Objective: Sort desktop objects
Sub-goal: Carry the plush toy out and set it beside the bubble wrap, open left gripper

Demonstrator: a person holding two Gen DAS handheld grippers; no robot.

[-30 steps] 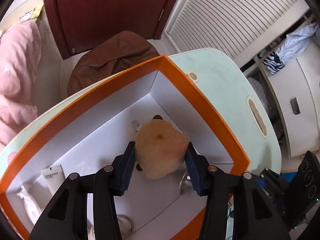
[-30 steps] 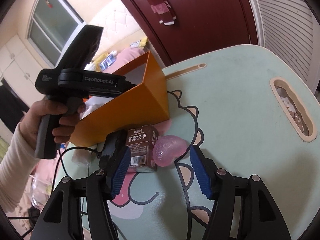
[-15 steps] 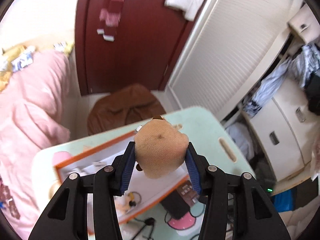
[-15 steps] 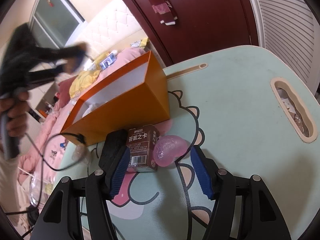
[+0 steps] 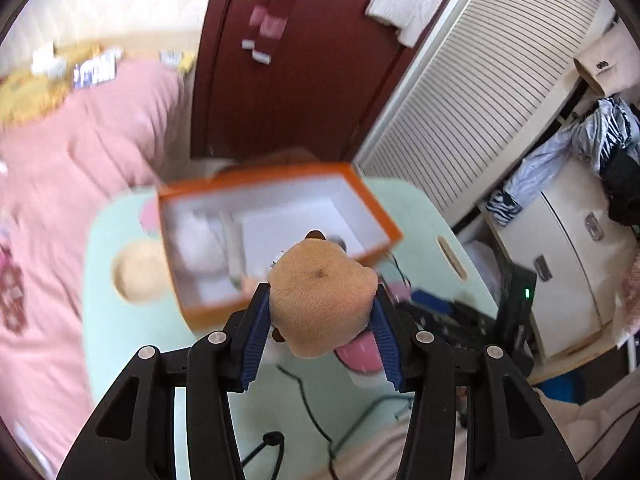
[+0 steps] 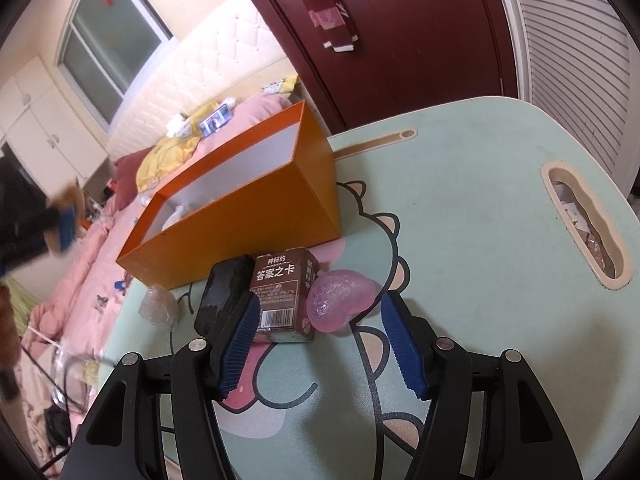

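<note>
My left gripper (image 5: 321, 312) is shut on a tan plush toy (image 5: 320, 276) and holds it high above the table (image 5: 132, 360). Below and beyond it lies the orange box (image 5: 276, 172), white inside, with a few pale items in it. In the right wrist view my right gripper (image 6: 320, 304) stands open, low over the table (image 6: 480, 240). A brown card box (image 6: 280, 288) and a pink jelly-like lump (image 6: 340, 300) lie between its fingers, untouched by the pads. A black block (image 6: 226, 288) sits just left of them, in front of the orange box (image 6: 248, 216). The left gripper (image 6: 64, 220) is a blur at the far left edge.
Crumpled clear wrap (image 6: 158, 308) and a glass item (image 6: 76, 372) lie at the table's left edge. A slot (image 6: 584, 224) is cut into the table at the right. Cables (image 5: 304, 400) trail across the near side. Pink bedding (image 5: 60, 200) lies beyond the left edge.
My left gripper has risen out of the orange box and pulled back with the plush toy still in it. In the right view it swung away to the left. The right gripper stayed put.
</note>
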